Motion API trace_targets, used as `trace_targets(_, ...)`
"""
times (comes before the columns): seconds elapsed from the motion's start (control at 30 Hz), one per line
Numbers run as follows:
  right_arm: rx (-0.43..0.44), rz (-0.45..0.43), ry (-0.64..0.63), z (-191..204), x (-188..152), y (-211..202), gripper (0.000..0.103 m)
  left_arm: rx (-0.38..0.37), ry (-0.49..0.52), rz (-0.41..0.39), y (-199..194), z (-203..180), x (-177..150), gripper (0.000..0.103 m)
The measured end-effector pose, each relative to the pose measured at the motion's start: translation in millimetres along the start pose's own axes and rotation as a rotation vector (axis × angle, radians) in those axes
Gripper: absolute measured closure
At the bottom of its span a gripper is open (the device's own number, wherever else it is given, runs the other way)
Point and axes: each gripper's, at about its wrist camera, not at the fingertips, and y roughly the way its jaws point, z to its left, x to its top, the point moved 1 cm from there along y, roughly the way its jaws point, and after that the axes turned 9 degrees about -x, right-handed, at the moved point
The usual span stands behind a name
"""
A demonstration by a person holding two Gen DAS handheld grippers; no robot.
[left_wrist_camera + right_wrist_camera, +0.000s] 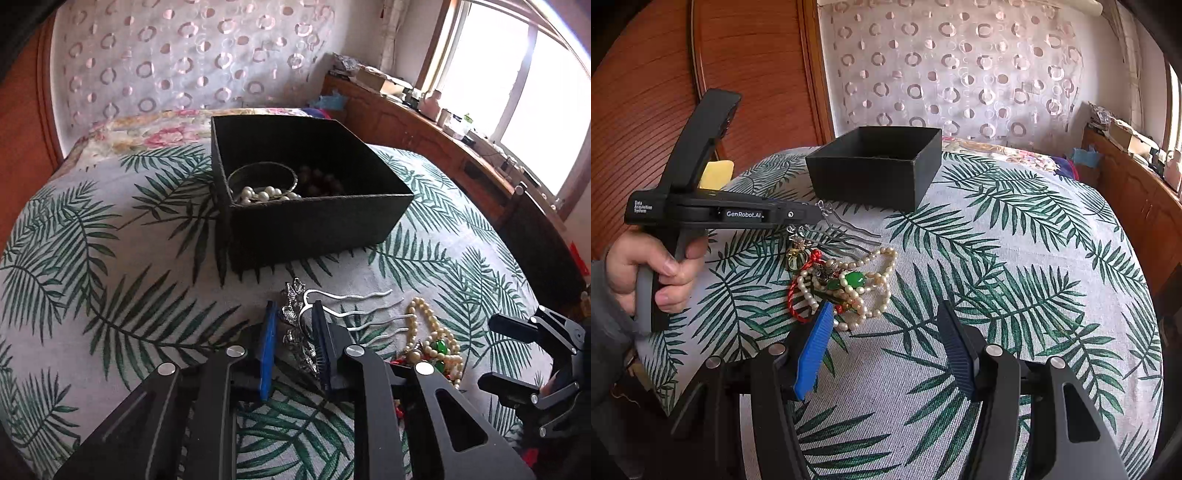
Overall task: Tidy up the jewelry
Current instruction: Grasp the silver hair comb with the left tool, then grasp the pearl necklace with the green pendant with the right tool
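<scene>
My left gripper is shut on the leafy silver head of a hair comb, whose wavy prongs stick out to the right on the cloth. In the right wrist view the left gripper reaches in from the left, with the comb at its tip. Right of the comb lies a tangle of jewelry: pearl strands, a green stone and red cord. My right gripper stands open just in front of that tangle, nothing between its pads. Behind stands a black box holding pearls, a clear bangle and dark red beads.
Everything rests on a bed covered in palm-leaf cloth. A person's hand holds the left gripper's handle. A wooden cabinet with clutter runs under the window at the right. A circle-patterned curtain hangs behind the bed.
</scene>
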Motion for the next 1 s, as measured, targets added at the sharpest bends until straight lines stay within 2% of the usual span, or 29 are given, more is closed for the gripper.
trace_targets(0.2, -0.004, -0.001, -0.006, 0, 0, 0, 0.042, -0.004, -0.009, -0.062, -18, -1, -2, 0.090)
trace_targets(0.47, -0.007, 0.001, -0.014, 2, 0, 2, 0.042, 0.045, 0.025, -0.175, -58, -14, -7, 0.094)
trace_targets(0.63, 0.016, 0.017, -0.028, 2, 1, 3, 0.043, 0.066, 0.018, -0.217, -75, -12, -10, 0.095)
trace_targets(0.77, 0.056, 0.034, -0.045, 6, 4, 5, 0.069, 0.072, 0.011, -0.233, -83, -9, -16, 0.095)
trace_targets(0.83, 0.066, 0.035, -0.062, 9, 7, 5, 0.076, 0.068, 0.003, -0.247, -87, -7, -18, 0.095)
trace_targets(1.0, 0.075, 0.042, -0.099, 16, 13, 10, 0.082, 0.057, -0.003, -0.261, -92, -11, -23, 0.095)
